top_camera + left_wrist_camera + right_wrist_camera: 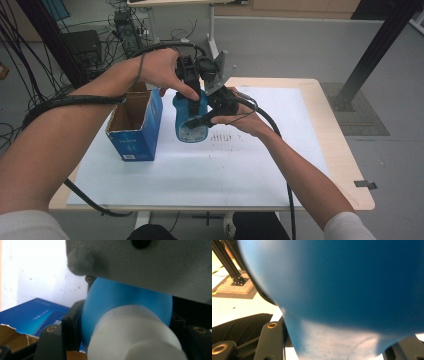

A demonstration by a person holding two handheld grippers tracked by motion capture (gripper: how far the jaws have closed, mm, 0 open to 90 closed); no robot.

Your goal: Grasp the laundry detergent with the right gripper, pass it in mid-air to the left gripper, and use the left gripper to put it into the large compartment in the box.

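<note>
A blue plastic bottle (191, 120) with a white cap (135, 337) is held in the air over the table, between both hands. My left gripper (192, 94) comes down on its top end, and in the left gripper view its black jaws stand on either side of the cap and blue shoulder (125, 300), shut on the bottle. From the right, my right gripper (202, 119) is shut on the bottle's blue body (352, 290), which sits right in front of its camera. The bottle's lower end is hidden in both gripper views.
An open blue cardboard box (134, 125) stands on the white sheet (200, 175) just left of the bottle, and its blue side (32, 315) is below the left jaw. The table's wooden edge (350, 165) runs along the right. A black frame post (375, 45) rises at the back right.
</note>
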